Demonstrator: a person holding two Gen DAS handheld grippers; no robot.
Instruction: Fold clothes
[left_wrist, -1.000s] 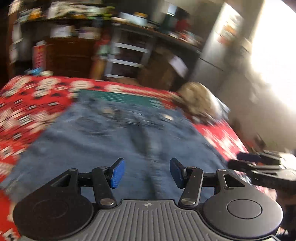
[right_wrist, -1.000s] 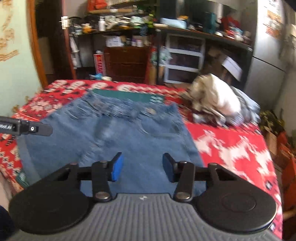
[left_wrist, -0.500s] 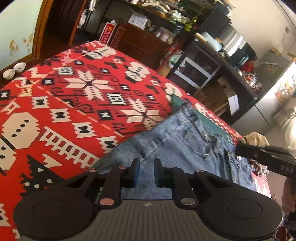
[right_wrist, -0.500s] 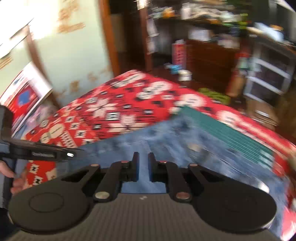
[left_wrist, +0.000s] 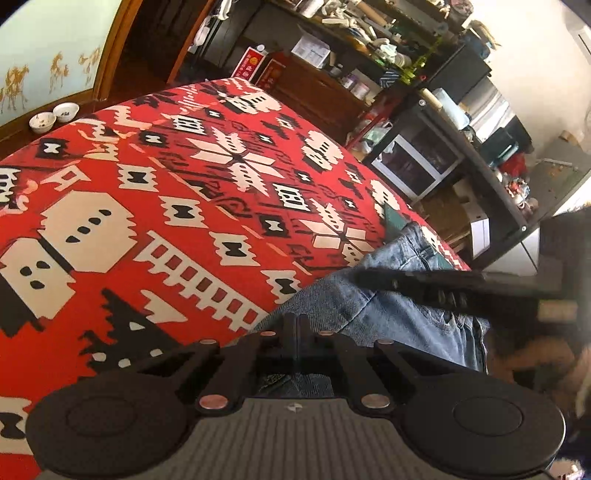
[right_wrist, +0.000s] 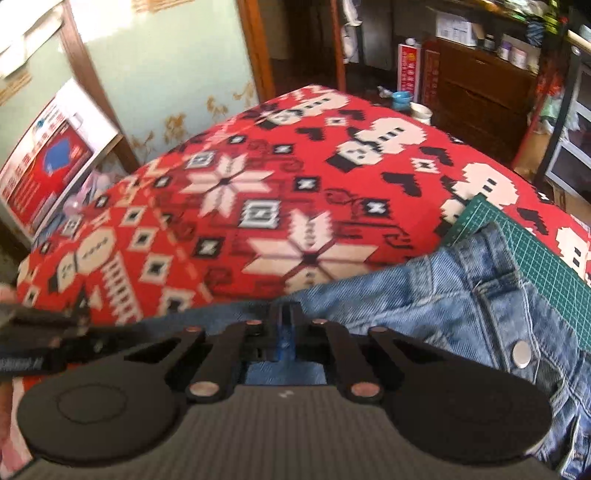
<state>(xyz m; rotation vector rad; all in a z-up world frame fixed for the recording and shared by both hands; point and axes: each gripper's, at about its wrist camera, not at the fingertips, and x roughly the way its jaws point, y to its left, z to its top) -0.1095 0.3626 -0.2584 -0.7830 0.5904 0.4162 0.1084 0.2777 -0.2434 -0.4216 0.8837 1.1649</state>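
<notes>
On the red patterned blanket (right_wrist: 258, 177) lie light blue denim jeans (right_wrist: 461, 295), waistband toward the far right over a green cutting mat (right_wrist: 546, 251); a metal button (right_wrist: 521, 353) and pocket stitching are visible. Left gripper (left_wrist: 295, 332): fingers pressed together at the left edge of the jeans, apparently pinching the denim. Right gripper (right_wrist: 285, 325): blue-padded fingers closed on the same near-left edge of the fabric. Cluttered shelves (left_wrist: 388, 44) stand beyond the bed.
</notes>
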